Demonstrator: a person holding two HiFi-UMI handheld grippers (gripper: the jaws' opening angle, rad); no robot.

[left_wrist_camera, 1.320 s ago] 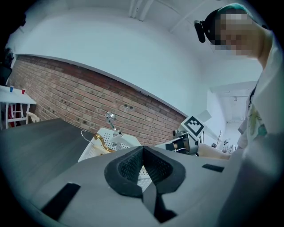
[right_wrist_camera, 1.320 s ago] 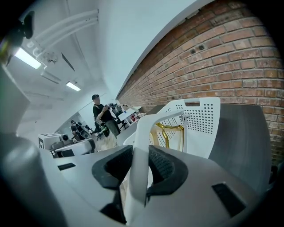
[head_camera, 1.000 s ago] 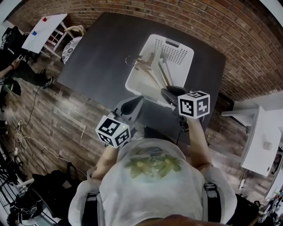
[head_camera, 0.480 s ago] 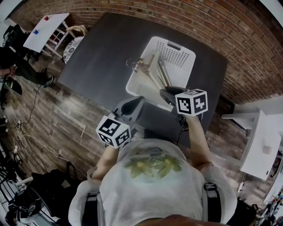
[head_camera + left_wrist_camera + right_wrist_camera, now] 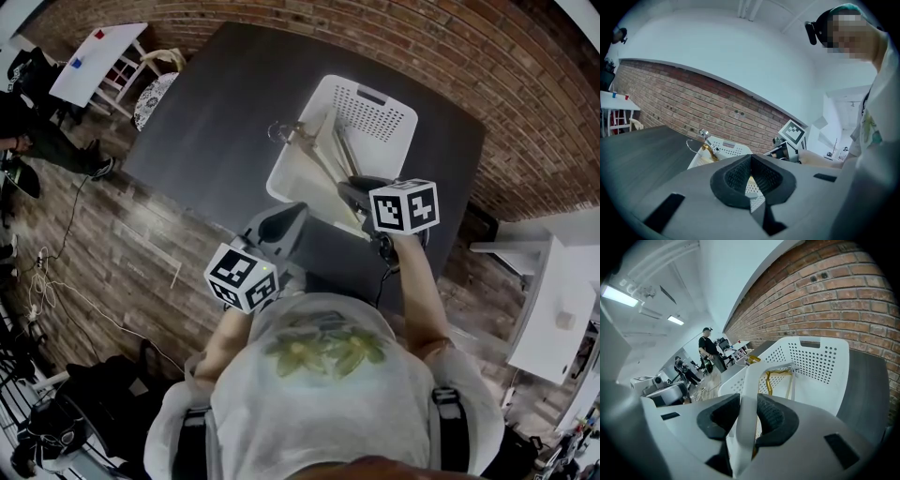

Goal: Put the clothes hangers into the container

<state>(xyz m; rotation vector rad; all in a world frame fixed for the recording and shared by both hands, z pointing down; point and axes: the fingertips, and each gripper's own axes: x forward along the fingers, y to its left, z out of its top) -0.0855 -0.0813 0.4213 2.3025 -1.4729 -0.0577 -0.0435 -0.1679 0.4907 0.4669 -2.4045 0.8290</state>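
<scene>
Just changed: the right gripper (image 5: 356,190) has edged forward and a little lower toward the basket (image 5: 380,120), taking its load with it. The grip itself has not altered.
Meaning for the task: this reads as a delivery under way. The held hanger already reaches past the basket's near rim but is not yet let go, so lowering and release are what remain.
Right gripper: its jaws are clamped on the flat arm of a white hanger (image 5: 749,394). The arm rises between the pads and bends over the inside of the basket.
Left gripper (image 5: 286,220): its jaws are closed tip to tip with nothing between them. It hangs short of the basket's near-left corner and takes no part in the step.
Basket: a white, perforated, open-topped basket that sits on the dark table (image 5: 216,112).
Contents, left rim: a hanger with a wire hook (image 5: 298,132) leans on the basket's left rim, its hook poking outside.
Contents, middle: darker bars of more hangers run lengthwise down the basket's middle; their number cannot be told.
Outside the basket: no loose hanger shows on the table beside the basket, though the person hides the near part. The white hanger may therefore be the last one.
</scene>
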